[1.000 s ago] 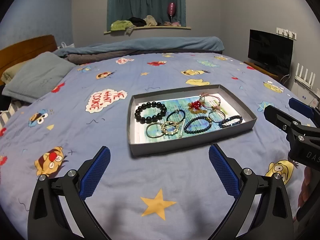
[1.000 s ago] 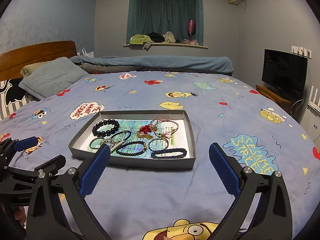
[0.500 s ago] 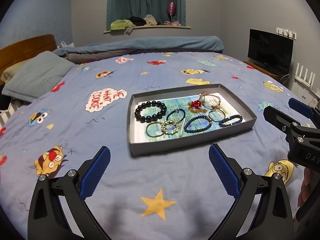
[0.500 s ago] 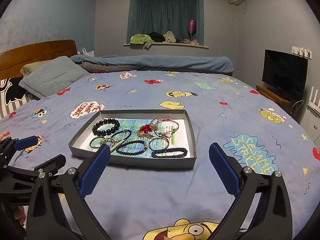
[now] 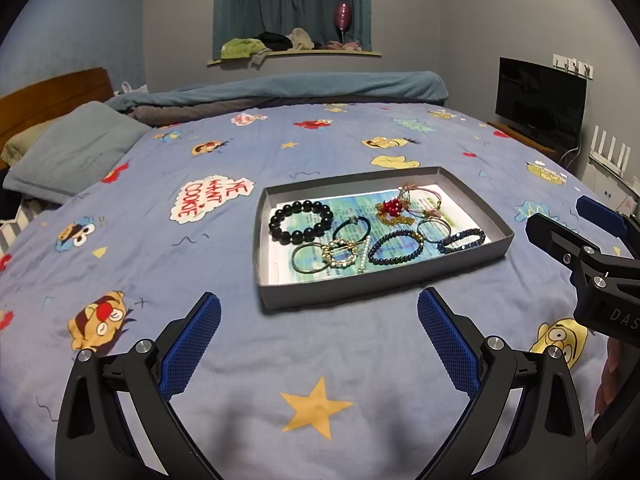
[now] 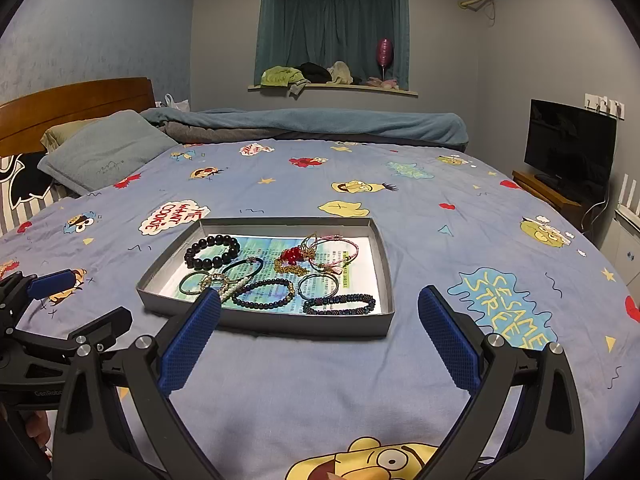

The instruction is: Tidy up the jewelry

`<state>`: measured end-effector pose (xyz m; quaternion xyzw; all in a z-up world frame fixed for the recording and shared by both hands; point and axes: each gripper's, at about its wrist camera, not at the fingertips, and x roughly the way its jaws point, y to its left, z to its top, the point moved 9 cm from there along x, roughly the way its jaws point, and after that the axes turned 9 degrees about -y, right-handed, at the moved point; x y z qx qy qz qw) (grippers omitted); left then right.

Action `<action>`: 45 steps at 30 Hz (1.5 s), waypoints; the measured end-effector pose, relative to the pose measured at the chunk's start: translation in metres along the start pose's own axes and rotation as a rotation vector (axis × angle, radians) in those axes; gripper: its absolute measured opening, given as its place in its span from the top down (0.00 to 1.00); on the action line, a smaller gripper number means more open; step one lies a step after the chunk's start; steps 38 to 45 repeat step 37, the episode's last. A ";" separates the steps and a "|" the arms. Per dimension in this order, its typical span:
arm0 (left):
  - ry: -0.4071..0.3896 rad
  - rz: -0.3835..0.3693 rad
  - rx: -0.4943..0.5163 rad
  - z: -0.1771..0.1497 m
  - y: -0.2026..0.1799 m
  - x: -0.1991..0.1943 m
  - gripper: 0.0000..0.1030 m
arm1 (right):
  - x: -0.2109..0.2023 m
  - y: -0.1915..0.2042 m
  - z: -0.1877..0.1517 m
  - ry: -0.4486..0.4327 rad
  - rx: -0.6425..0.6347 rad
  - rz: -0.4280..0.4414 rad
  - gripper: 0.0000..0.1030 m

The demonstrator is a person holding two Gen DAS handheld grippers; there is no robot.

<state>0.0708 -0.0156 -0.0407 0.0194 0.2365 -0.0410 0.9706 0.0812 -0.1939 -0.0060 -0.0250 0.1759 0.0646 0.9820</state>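
Left wrist: bracelets (image 5: 300, 222) seemingly jumbled.

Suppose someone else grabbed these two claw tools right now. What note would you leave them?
Left gripper: open, empty, hovering above the bedspread short of the tray.
Right gripper: open, empty, likewise short of the tray.
Grey tray sits on the bed; all jewelry lies inside: black bead bracelet, dark blue bead bracelets, red-and-gold tangle, hair ties.
Done: nothing visibly sorted.
Left: untangle and arrange every piece.
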 end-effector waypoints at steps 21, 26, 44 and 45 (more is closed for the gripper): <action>0.003 -0.003 -0.005 -0.001 0.001 0.004 0.05 | 0.002 0.001 -0.001 0.007 -0.004 -0.001 0.05; -0.018 -0.003 0.011 0.001 0.002 0.003 0.05 | 0.002 0.002 -0.002 0.007 -0.005 -0.001 0.05; 0.011 0.009 -0.003 -0.002 0.006 0.008 0.05 | 0.005 0.005 -0.006 0.021 -0.011 0.004 0.05; 0.011 0.009 -0.003 -0.002 0.006 0.008 0.05 | 0.005 0.005 -0.006 0.021 -0.011 0.004 0.05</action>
